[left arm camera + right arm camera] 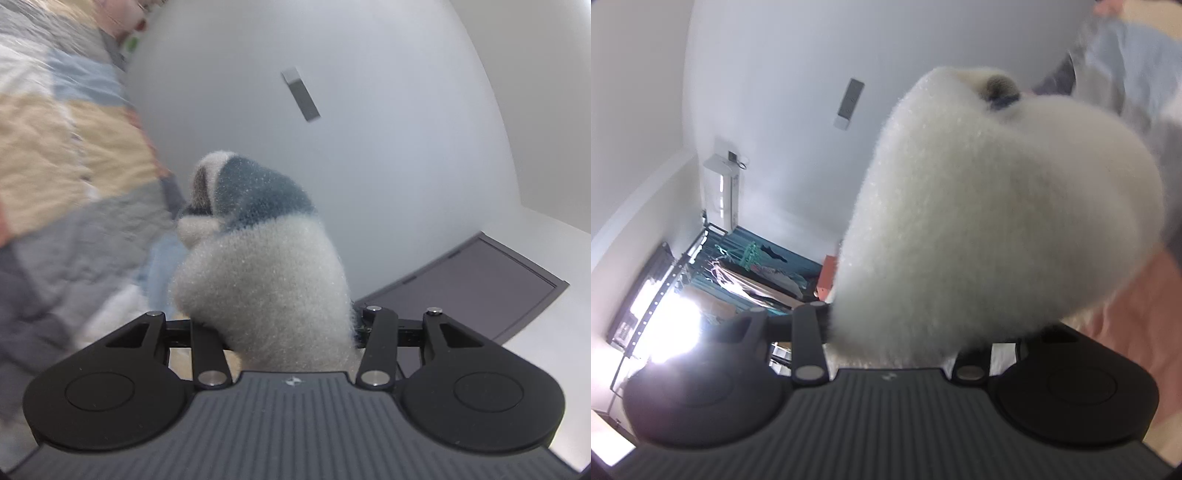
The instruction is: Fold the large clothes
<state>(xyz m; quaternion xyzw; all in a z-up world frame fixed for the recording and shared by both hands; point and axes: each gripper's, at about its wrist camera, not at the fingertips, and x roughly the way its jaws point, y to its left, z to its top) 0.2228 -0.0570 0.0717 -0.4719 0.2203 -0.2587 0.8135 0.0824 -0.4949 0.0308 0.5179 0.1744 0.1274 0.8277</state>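
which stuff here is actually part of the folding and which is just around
Part of the job:
fuzzy sweater, bunched in both grippers
left gripper
right gripper

Just around:
patchwork quilt
laptop
air conditioner
clothes rack

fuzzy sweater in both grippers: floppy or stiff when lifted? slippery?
Likely floppy: the fuzzy sweater bunches into soft rounded lumps at the left gripper and right gripper. Probably not slippery, given the thick pile. Looks light for its bulk.
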